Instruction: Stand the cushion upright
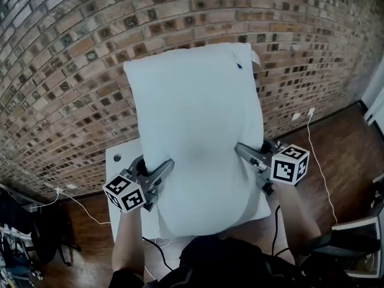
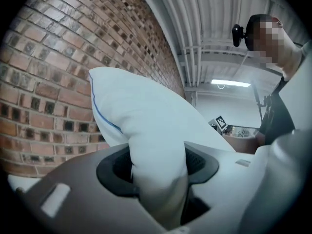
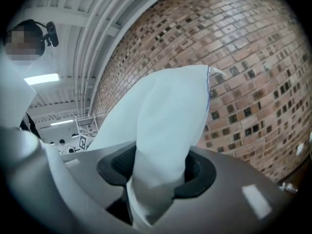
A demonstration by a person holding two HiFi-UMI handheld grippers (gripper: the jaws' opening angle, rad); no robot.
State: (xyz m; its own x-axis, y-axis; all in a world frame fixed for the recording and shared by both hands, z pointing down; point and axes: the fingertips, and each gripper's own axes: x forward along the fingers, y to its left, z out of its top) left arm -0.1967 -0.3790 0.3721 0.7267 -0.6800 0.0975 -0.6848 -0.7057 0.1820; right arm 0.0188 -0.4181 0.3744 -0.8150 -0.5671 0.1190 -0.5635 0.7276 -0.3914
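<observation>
Bulging softly where squeezed, the cushion [image 1: 192, 113] is judged light and limp; its opposite side edges are clamped by the left gripper [image 1: 161, 171] and the right gripper [image 1: 244, 151].

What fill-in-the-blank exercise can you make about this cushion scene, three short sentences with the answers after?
The cushion is ____ in colour.
Behind it rises a wall of ____.
It is pinched by ____ grippers, the left gripper and the right gripper, one on each side.
Missing words: white; brick; two.
</observation>
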